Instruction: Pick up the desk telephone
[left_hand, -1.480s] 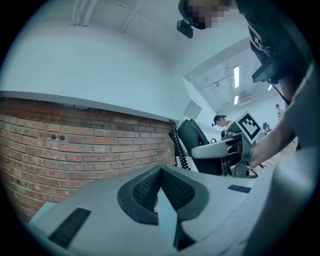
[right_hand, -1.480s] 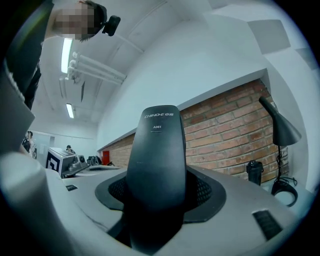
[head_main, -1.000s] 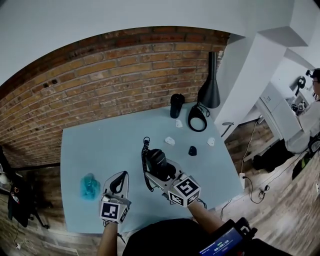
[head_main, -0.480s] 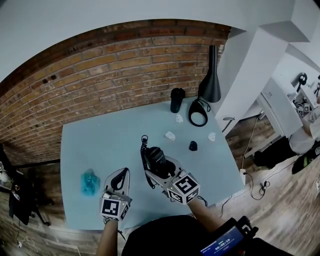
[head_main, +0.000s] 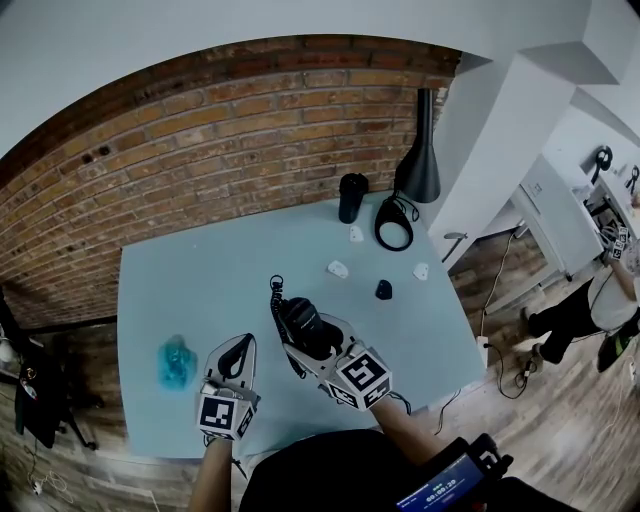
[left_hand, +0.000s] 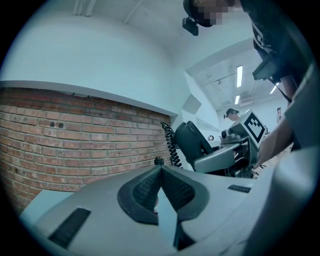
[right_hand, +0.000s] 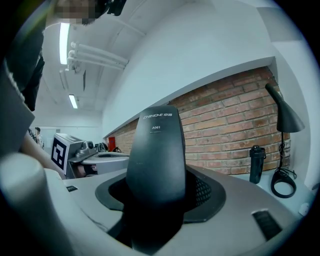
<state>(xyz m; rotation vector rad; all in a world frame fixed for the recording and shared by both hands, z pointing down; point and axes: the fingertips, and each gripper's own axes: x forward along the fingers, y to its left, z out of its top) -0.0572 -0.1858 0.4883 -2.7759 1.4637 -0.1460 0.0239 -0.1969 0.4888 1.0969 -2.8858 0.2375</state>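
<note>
The black telephone handset (head_main: 303, 322) is lifted above the light blue table (head_main: 200, 290), with my right gripper (head_main: 312, 334) shut on it. Its coiled cord (head_main: 279, 305) hangs at its left side. In the right gripper view the handset (right_hand: 156, 150) stands upright between the jaws, filling the gap. My left gripper (head_main: 236, 357) hovers just left of it, shut with nothing between its fingers. From the left gripper view, the handset (left_hand: 192, 142), its cord (left_hand: 171, 145) and the right gripper (left_hand: 235, 156) show to the right, apart from the closed pads (left_hand: 150, 187).
A blue translucent object (head_main: 175, 365) lies left of my left gripper. Farther back stand a black bottle (head_main: 351, 196), a black lamp (head_main: 419, 160) and a black cable loop (head_main: 393, 232). Small white pieces (head_main: 337, 268) and a small black piece (head_main: 384, 290) lie mid-table. A brick wall (head_main: 200, 170) runs behind.
The right gripper with the handset has shifted and tilted slightly to the left in the head view. The left gripper has stayed put.
</note>
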